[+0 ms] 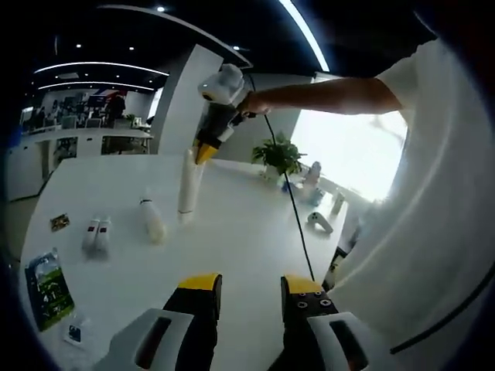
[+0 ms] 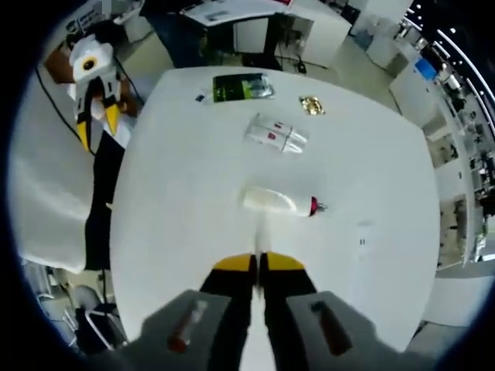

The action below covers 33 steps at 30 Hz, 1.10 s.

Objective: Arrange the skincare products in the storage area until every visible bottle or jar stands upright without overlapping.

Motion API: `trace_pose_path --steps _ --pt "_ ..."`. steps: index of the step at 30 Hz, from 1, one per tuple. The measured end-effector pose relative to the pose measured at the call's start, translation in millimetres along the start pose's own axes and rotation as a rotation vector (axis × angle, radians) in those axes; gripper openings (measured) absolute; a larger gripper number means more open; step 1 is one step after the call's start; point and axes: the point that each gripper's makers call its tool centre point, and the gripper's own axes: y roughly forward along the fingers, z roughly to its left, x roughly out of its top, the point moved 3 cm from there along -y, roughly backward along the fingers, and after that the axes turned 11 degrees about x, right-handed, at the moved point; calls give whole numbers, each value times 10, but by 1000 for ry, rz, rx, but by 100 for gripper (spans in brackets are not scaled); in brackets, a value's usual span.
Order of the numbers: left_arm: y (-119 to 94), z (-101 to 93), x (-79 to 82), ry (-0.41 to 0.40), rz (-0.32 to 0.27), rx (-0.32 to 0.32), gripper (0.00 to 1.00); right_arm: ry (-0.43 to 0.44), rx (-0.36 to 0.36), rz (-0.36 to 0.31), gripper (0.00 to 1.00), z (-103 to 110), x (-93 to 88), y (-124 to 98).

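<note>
A tall white bottle (image 1: 188,185) stands upright on the white table (image 1: 247,232), and my right gripper (image 1: 207,151) is shut on its top from above. In the right gripper view I look straight down: the right gripper (image 2: 259,263) has its yellow tips pressed on the tall white bottle (image 2: 259,232), a narrow pale strip between them. A white bottle with a red cap (image 2: 278,202) lies on its side just beyond; it also lies left of the tall one (image 1: 152,222). Two small white tubes (image 1: 97,233) (image 2: 276,133) lie side by side. My left gripper (image 1: 251,284) hovers open over the near table, holding nothing.
A green packet (image 1: 48,286) (image 2: 242,86), a small gold item (image 2: 312,104) and a small dark-printed sachet (image 1: 73,332) lie on the table. A potted plant (image 1: 278,154), a white controller (image 1: 319,222) and a black cable (image 1: 298,224) sit at the far side. A person's white shirt (image 1: 418,216) is close on the right.
</note>
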Motion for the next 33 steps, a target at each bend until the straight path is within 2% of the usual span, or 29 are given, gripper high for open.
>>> trace_pose_path --steps 17,33 --pt "17 74 73 -7 -5 16 32 15 6 21 2 -209 -56 30" --pt "-11 160 27 -15 10 29 32 22 16 27 2 -395 -81 41"
